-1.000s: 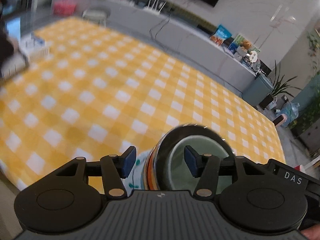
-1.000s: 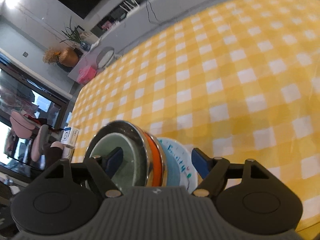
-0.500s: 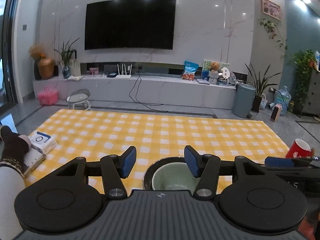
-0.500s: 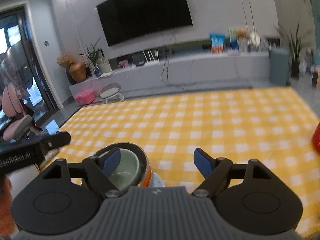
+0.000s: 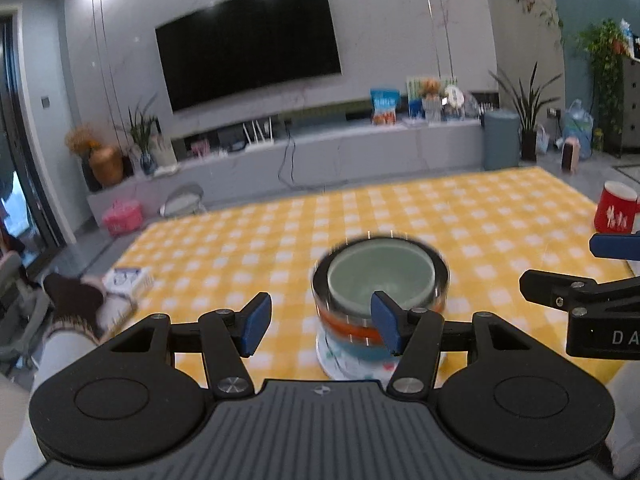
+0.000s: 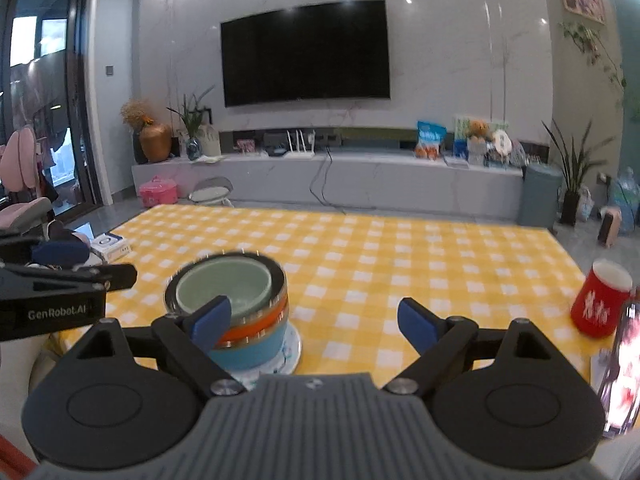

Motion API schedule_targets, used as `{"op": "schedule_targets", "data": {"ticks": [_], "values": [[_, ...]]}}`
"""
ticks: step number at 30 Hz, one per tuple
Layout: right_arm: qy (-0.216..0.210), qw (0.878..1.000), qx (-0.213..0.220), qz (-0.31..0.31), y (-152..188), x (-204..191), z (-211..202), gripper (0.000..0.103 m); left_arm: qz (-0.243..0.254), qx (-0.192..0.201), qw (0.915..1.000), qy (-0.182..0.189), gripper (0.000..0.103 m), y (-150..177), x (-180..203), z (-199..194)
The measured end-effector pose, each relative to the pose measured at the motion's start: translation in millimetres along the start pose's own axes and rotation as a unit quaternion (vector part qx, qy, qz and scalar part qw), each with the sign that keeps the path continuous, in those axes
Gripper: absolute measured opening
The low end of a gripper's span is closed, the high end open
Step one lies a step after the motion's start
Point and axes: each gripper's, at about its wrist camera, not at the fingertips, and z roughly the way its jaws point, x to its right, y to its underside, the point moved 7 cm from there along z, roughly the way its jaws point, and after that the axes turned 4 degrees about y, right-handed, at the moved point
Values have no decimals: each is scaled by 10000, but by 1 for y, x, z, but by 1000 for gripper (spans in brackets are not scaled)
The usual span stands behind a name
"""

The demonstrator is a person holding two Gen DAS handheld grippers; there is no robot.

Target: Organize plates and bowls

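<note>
A stack of bowls (image 5: 380,284) stands on a white patterned plate (image 5: 340,368) near the front edge of the yellow checked table (image 5: 440,220). The stack has a pale green bowl on top, then a steel one, an orange one and a blue one. It also shows in the right wrist view (image 6: 236,308) on the plate (image 6: 290,356). My left gripper (image 5: 320,326) is open and empty, pulled back in front of the stack. My right gripper (image 6: 312,320) is open and empty, to the right of the stack. Each gripper shows at the edge of the other's view.
A red cup (image 6: 600,304) stands at the table's right edge, also seen in the left wrist view (image 5: 616,208). A small white box (image 6: 110,244) lies at the left edge. A phone (image 6: 624,364) is at the far right. A TV wall and low cabinet stand behind.
Both grippers have lifted and drawn back from the stack, from looking down onto it to looking level across the table. The stack stays on the plate.
</note>
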Motion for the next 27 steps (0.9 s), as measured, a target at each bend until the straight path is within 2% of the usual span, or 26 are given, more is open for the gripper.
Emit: {"op": "schedule_targets", "data": {"ticks": [4,12,16,27], "values": [[156,9992,-365,7,18,-2,11,89,114,-502,9987,18,68,19,1,15],[10,9962,-869,-56,48,-12,32,89,135,-1131,9935,30,68,47,-2,31],[-20,9948,-1013,-41,54,-13,39,89,166,-1212,9925,63,68,50,-2,33],[27,9949,-1005,-23,58,-14,36,89,146,-1213,9925,84,68,49,-1,31]]}}
